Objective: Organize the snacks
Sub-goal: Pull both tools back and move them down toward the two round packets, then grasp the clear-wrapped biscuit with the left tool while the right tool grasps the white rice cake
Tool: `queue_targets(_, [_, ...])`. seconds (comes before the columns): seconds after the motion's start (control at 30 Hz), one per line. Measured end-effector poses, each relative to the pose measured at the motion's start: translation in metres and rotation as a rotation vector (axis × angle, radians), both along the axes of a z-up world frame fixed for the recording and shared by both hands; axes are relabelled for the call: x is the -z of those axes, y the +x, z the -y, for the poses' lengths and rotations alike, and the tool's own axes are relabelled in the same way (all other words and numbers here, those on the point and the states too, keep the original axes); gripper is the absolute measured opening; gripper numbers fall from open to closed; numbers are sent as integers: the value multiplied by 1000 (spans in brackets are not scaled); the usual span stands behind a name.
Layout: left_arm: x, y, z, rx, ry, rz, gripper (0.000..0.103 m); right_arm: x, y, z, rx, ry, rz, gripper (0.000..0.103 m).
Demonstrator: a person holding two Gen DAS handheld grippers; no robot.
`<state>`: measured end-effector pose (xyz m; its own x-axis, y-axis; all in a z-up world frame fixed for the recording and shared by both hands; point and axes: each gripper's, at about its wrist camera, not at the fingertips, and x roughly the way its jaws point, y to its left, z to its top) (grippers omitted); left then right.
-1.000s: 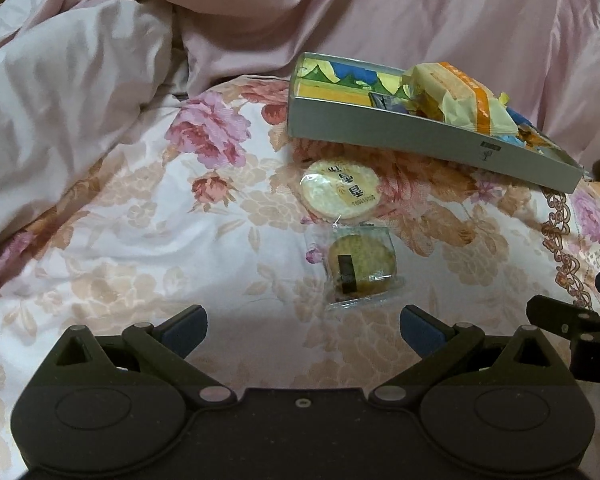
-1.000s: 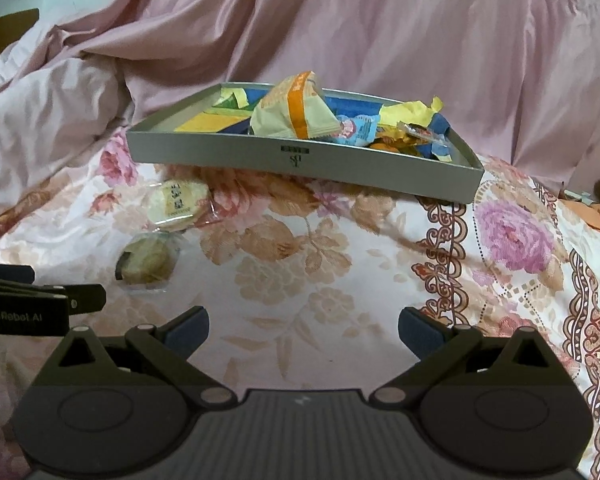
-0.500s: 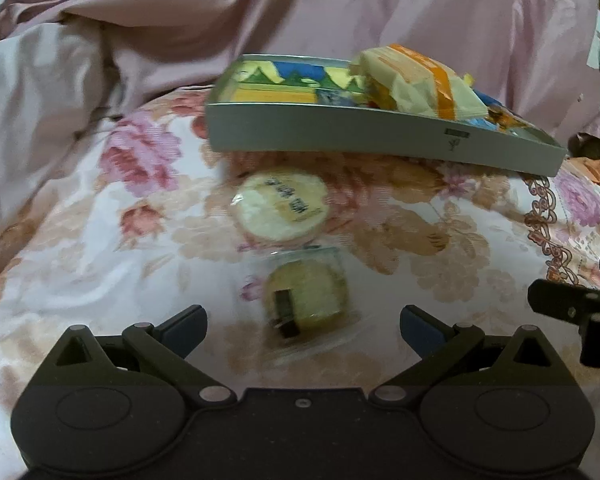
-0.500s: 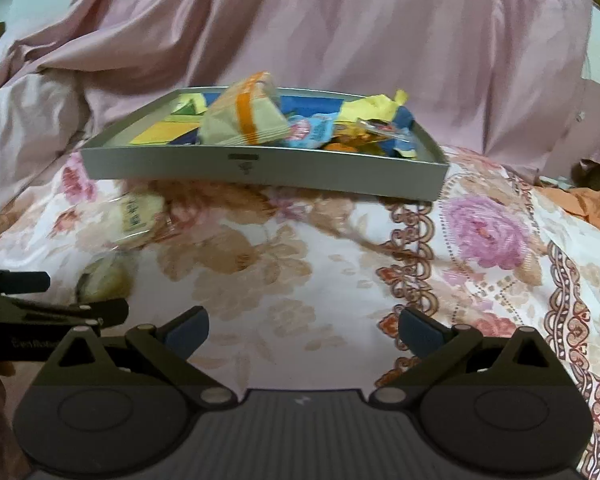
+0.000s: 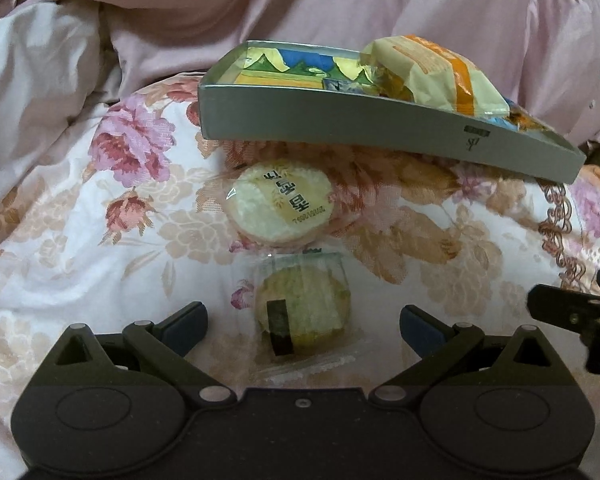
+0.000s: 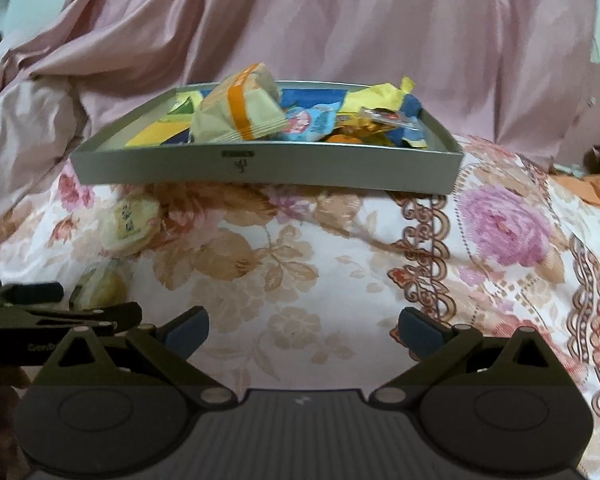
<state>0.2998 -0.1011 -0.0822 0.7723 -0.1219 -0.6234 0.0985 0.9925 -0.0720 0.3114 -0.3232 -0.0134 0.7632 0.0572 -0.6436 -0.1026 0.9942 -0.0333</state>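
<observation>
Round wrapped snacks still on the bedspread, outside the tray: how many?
2. The pale rice cracker lies just in front of the grey tray. The darker seaweed-strip cracker lies nearer, between the open left gripper's fingers. Others may be hidden outside the frame.

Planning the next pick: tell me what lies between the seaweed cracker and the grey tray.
In the left wrist view, the pale round rice cracker lies between the seaweed cracker and the grey tray.

Left gripper showing matte black body, two round discs, silver rivets at linkage pivots, dark blue pads tipping fingers. Right gripper wearing same black linkage, blue pads, ribbed grey plate, small white mark.
</observation>
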Motion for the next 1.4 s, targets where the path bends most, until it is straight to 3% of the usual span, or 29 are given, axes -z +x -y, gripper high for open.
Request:
queue_targets(0.43, [-1, -4, -7, -34, -30, 15, 89, 8, 5, -3, -15, -18, 23, 103])
queue_targets(0.63, [-2, -3, -11, -41, -49, 26, 64, 10, 7, -12, -62, -48, 91, 103])
queue_targets(0.87, [-3, -10, -29, -72, -75, 34, 62, 12, 11, -27, -145, -54, 132, 103])
queue_targets(1.03, [-4, -22, -56, -202, -65, 52, 62, 11, 13, -37, -201, -11, 138, 103])
queue_targets(1.2, [-5, -23, -78, -291, -108, 55, 62, 10, 20, -46, -235, 62, 114, 103])
queue_targets(1.4, [-4, -20, -93, -334, -147, 62, 62, 13, 49, -83, -328, 18, 115, 103])
